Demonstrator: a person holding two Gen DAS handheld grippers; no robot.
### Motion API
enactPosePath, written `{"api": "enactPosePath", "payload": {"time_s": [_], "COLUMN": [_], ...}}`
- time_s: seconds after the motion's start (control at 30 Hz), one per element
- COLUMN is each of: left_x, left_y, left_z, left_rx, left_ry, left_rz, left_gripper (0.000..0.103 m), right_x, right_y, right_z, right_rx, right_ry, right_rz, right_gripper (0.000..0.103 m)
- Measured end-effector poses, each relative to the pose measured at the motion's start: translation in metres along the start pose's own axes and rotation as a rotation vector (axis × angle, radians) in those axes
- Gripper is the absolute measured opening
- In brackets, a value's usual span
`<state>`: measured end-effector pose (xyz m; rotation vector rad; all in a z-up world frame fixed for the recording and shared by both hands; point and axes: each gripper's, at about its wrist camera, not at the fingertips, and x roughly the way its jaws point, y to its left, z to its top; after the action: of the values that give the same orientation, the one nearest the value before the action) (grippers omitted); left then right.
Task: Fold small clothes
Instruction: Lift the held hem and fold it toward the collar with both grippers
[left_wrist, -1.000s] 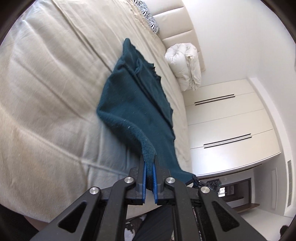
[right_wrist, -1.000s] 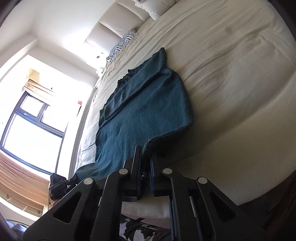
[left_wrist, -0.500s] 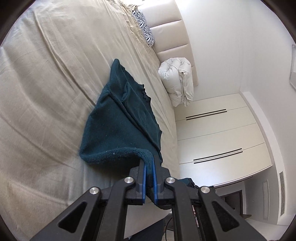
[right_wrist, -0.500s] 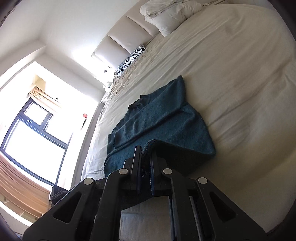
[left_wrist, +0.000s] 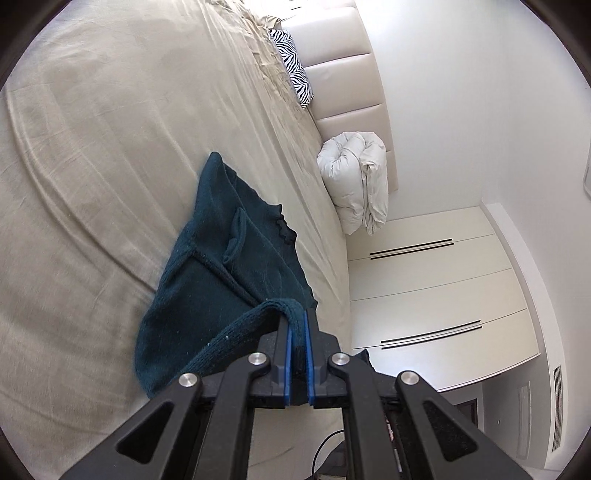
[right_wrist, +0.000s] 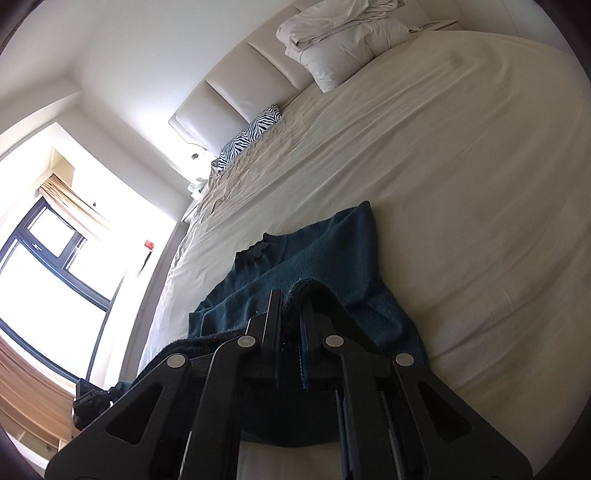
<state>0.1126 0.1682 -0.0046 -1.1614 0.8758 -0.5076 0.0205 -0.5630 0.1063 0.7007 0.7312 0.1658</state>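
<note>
A dark teal knit sweater (left_wrist: 221, 273) lies on the beige bed sheet (left_wrist: 110, 147), its collar toward the headboard. My left gripper (left_wrist: 300, 325) is shut on the sweater's bottom hem and holds it lifted over the body, so the lower part curls back on itself. In the right wrist view the sweater (right_wrist: 332, 251) also lies ahead, and my right gripper (right_wrist: 291, 299) is shut on the other end of the hem, raised above the garment. The fold under both grippers is partly hidden by the fingers.
A rolled white duvet (left_wrist: 354, 181) and a zebra-print pillow (left_wrist: 293, 72) sit by the padded headboard (right_wrist: 236, 96). White wardrobe doors (left_wrist: 424, 295) stand beyond the bed's edge. A window (right_wrist: 44, 280) is on the other side.
Both grippers have carried the hem forward toward the collar, doubling the lower half of the sweater over the upper half. The visible sweater has become shorter.
</note>
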Motion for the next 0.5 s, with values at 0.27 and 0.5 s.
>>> {"api": "enactPosePath", "payload": {"time_s": [0.27,0.5], "left_x": [0.043,0.078], "left_y": [0.004,0.013], "left_z": [0.048,0.089], "left_rx": [-0.026,-0.041], "left_ry": [-0.010,-0.019], "left_rz": [0.021,0.056], "left_gripper": [0.007,0.007], "right_x": [0.070,0.132], "right_y": [-0.008,-0.020], "right_z": [0.038,0.057], "right_rx": [-0.018,-0.009], "right_ry": [0.002,0.029], "right_rz": [-0.080,-0.129], "right_gripper": [0.007,0.007]}}
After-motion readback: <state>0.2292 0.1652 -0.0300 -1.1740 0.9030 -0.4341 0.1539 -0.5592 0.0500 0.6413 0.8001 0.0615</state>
